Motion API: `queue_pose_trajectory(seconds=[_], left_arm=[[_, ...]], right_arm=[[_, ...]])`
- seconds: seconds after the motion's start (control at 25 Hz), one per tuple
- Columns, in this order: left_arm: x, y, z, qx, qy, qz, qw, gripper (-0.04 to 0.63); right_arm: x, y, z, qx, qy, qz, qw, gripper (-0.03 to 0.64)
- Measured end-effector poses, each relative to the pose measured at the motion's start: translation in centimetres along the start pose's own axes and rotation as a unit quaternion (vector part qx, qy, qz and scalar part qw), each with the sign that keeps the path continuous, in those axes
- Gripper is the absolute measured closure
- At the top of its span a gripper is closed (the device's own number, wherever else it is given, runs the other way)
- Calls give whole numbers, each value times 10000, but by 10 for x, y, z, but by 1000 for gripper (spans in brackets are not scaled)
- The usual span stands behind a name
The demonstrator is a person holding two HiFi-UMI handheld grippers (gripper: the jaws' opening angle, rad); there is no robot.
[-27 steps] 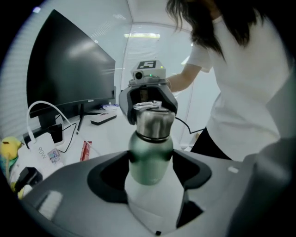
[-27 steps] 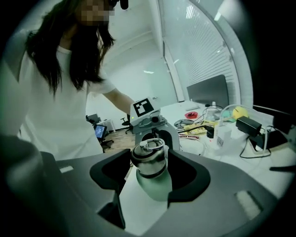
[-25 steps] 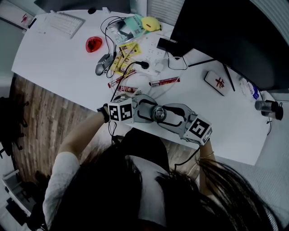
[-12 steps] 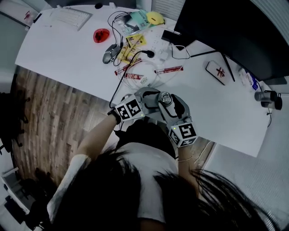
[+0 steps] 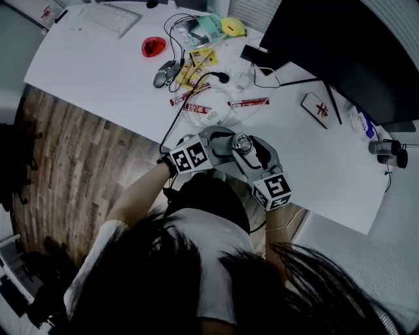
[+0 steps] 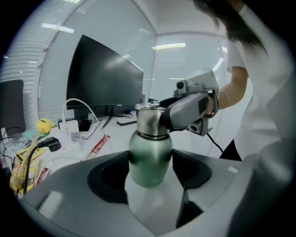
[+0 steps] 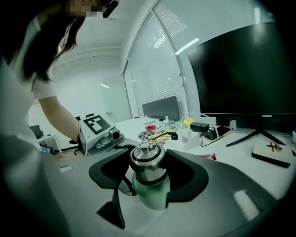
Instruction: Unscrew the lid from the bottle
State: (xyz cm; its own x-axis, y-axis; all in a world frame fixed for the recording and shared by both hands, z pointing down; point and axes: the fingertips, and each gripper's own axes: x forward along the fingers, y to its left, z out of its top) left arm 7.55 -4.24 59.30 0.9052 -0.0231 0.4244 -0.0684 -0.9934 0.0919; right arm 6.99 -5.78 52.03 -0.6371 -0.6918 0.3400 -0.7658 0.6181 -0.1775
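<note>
A green bottle (image 6: 150, 155) with a steel lid (image 7: 147, 162) is held upright over the near edge of the white desk (image 5: 98, 72). My left gripper (image 6: 150, 163) is shut on the green body, one pad on each side. My right gripper (image 7: 148, 159) comes in from the other side, with the lid between its jaws. Those jaws have just been opening slightly, and both pads still look pressed against the lid. In the head view the bottle (image 5: 242, 144) sits between the two marker cubes, in front of the person's body.
A large dark monitor (image 5: 340, 52) stands at the back right. Behind the bottle lie cables (image 5: 196, 98), snack packets (image 5: 249, 102), a mouse (image 5: 163, 77), a red item (image 5: 154, 47), a keyboard (image 5: 108, 16) and a flat black case (image 5: 319, 109). Wooden floor (image 5: 72, 150) lies to the left.
My right gripper has swung round the bottle from the right side towards the person, its cube now lower. The left gripper has tilted a little. The bottle stays between them.
</note>
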Motion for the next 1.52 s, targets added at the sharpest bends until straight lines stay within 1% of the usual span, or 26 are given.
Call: queue_pose_trajectory(seconds=[0.12,0.24,0.36,0.52,0.64,0.76,0.84,0.88,0.92,0.96,1.0,1.08,1.2,1.28,1.4,1.52], left_arm=[[-1,0,-1,156,137,-337,9992,252],[-2,-1,-1,341,297,-753,9961,253],[-3,-2,-1,532,442,-1175,9907,252],[-3,-1,0,847,635,-1693,9799,252],[-3,0,-3,1004,801,-1978,9718,252],[-4,1,-6,1108,966,-2145,9656,252],[-4,2,-6,1148,974,-2169,9645,252],[-4,2,-6,1145,960,-2156,9650,252],[-3,2,-7,1134,945,-2132,9658,252],[-4,2,-7,1118,925,-2102,9668,252],[-4,2,-7,1098,894,-2064,9682,252],[-4,1,-6,1037,828,-1959,9716,252],[-3,0,-5,896,688,-1726,9785,252],[-3,-2,-2,799,509,-1540,9835,252],[-3,-3,-2,616,396,-1166,9905,252],[-2,-5,-2,374,268,-775,9959,252]], right_arm=[[1,4,-1,-214,238,748,9967,373],[2,8,-2,-469,446,1466,9871,373],[1,13,-3,-814,614,2185,9705,373],[0,16,-4,-1216,921,3019,9411,373],[-1,19,-5,-1480,1195,3504,9171,373],[0,21,-8,-1682,1414,3865,8957,373],[0,22,-9,-1735,1552,3967,8879,373],[0,22,-9,-1726,1600,3959,8876,373],[1,22,-10,-1695,1626,3911,8899,373],[2,21,-10,-1639,1628,3823,8947,373],[2,21,-10,-1554,1606,3695,9020,373],[1,19,-7,-1315,1463,3340,9218,373],[-4,15,0,-888,1038,2648,9546,371],[-9,14,1,-655,797,2148,9712,371],[-16,11,-2,-445,558,1267,9894,371],[-22,8,-5,-116,304,448,9985,371]])
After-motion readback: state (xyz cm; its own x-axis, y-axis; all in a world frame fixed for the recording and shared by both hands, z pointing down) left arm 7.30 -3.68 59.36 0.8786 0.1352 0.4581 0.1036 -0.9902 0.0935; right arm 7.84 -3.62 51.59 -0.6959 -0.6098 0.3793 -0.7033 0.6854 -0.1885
